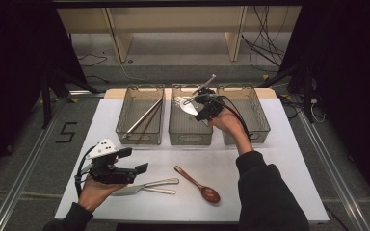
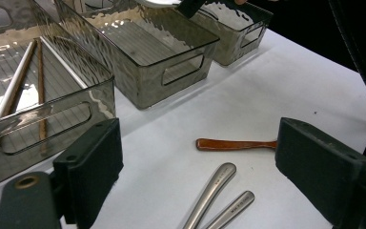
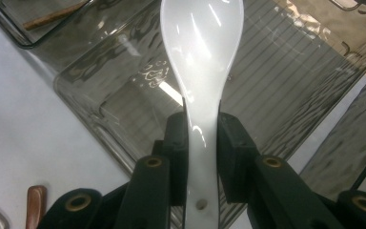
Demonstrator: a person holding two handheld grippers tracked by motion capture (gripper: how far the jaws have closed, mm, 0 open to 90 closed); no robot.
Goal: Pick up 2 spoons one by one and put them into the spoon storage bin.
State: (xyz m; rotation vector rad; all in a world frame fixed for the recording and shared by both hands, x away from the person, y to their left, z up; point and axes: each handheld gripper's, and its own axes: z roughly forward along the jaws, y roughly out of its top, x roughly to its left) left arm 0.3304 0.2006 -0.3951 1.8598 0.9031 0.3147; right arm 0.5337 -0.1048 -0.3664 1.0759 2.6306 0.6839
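The right gripper [image 3: 202, 138] clamps the handle of a glossy white ceramic soup spoon [image 3: 201, 57], held over the middle one of three smoky translucent ribbed plastic bins [image 1: 190, 131] in the upper centre of the high view. The glaze looks slick and the pads grip only the narrow handle, so I judge the spoon could swivel or slip, land hard on the rigid plastic or catch the bin's rim and fall outside.

The left gripper [image 2: 219, 162], lower left in the high view, stands wide open and empty above two brushed-metal utensil handles [image 2: 214, 188]. A reddish-brown lacquered wooden spoon [image 1: 198, 185] lies on the matte white table [image 1: 289, 159]; long chopsticks [image 1: 142, 118] rest in the left bin.
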